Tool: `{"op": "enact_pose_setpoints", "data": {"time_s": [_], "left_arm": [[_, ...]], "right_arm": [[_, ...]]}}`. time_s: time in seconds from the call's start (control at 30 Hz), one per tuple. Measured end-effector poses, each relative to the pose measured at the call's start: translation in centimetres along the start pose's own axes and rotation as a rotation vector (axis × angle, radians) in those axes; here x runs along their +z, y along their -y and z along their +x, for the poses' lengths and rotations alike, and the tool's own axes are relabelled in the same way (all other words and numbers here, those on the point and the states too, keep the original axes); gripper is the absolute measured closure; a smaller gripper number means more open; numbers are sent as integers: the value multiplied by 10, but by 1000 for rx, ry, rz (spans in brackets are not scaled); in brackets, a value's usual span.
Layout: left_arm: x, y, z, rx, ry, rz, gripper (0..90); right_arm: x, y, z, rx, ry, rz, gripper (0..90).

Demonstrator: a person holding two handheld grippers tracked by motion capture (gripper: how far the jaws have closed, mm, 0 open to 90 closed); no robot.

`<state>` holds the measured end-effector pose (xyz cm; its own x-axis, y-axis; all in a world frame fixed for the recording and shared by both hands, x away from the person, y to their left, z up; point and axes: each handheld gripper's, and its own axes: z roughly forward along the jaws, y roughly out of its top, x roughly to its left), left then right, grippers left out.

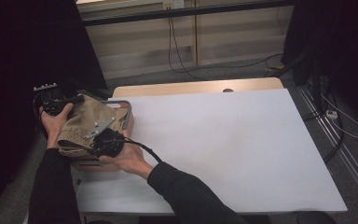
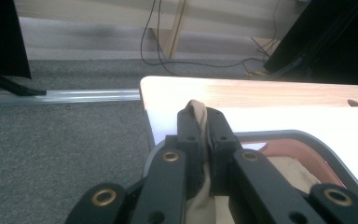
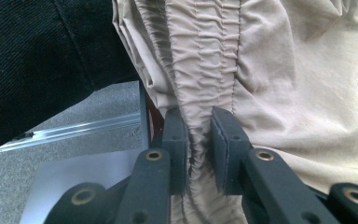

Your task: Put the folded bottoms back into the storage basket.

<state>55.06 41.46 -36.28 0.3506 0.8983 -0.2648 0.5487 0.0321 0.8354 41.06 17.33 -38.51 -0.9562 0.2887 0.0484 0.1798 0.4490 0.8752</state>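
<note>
Beige garment (image 1: 86, 123) is sitting bunched in the grey-rimmed tray (image 1: 129, 114) at the surface's (image 1: 223, 140) left edge. Left gripper (image 2: 204, 122) is pinching a fold, right gripper (image 3: 199, 122) is clamping the elastic waistband. Lift both evenly, keeping tension so nothing slips.

One table (image 1: 223, 140) is seen, covered by one white sheet (image 1: 242, 154). One tray (image 1: 129, 114) with a grey rim is counted at the table's left edge, and one tan garment (image 1: 86, 123) is held over it; whether a second piece of cloth lies beneath cannot be told in the dim high view. Two grippers are counted: the left gripper (image 2: 204, 126) and the right gripper (image 3: 199, 135), each with two black jaws closed on a fold of the garment. Two hands are seen, the left hand (image 1: 56, 122) and the right hand (image 1: 130, 158). One grey three-cornered plate (image 1: 101, 126) is visible.
</note>
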Motion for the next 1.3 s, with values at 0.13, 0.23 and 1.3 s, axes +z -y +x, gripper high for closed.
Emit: {"op": "enact_pose_setpoints", "data": {"time_s": [0.13,0.23,1.3], "left_arm": [[0,2,2,8,-5,7,866],[1,2,1,19,-12,19,866],[-6,17,9,16,-64,22,491]], "right_arm": [[4,2,-1,7,-7,10,768],[8,4,-1,6,2,26,765],[-3,8,-6,37,-19,20,457]]}}
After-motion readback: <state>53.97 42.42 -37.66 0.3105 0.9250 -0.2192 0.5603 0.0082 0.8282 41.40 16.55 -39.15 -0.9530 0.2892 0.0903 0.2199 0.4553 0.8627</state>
